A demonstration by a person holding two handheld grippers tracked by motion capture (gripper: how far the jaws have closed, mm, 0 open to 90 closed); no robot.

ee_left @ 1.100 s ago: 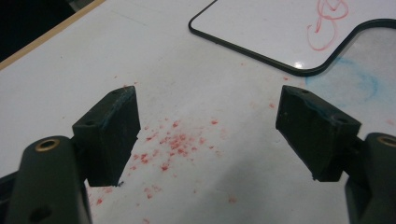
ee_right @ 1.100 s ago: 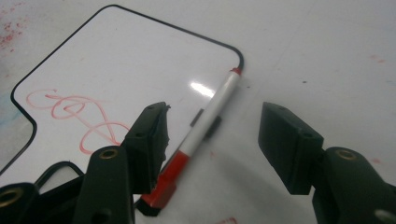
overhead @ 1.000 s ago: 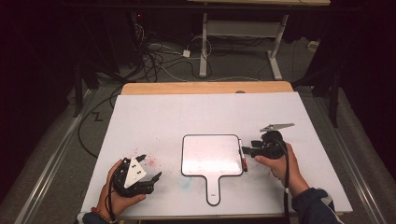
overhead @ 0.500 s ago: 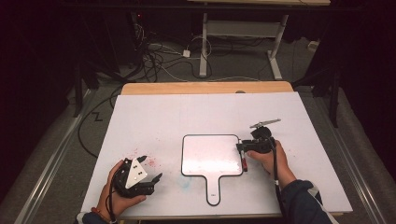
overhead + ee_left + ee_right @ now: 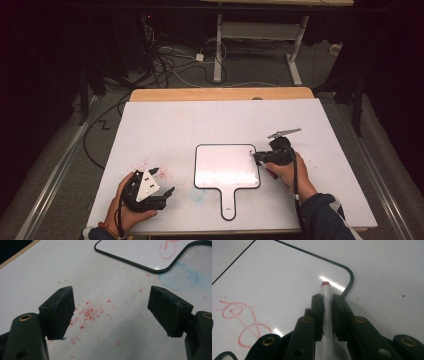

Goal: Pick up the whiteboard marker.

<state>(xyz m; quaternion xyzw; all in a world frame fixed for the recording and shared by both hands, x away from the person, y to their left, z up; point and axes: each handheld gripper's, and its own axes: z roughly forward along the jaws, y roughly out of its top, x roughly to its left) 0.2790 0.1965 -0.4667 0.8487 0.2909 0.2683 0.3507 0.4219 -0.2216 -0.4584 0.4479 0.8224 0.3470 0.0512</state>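
White-barrelled red marker (image 5: 326,305), just clamped between the closing fingers of the right gripper (image 5: 326,301) above the handled whiteboard's (image 5: 227,170) right edge, seems poised to write, needing a tip-down press, while the left gripper (image 5: 111,311) rests open on the table (image 5: 200,125).

Black tongs (image 5: 327,298) clamp a white marker with a red end (image 5: 326,293) above a black-rimmed white board (image 5: 274,282) bearing red scribbles (image 5: 239,320), on a white surface (image 5: 387,277).

White marker (image 5: 326,312), red-tipped, clamped lengthwise between jaws, over corner of small handled whiteboard (image 5: 226,167) bearing red scribbles.
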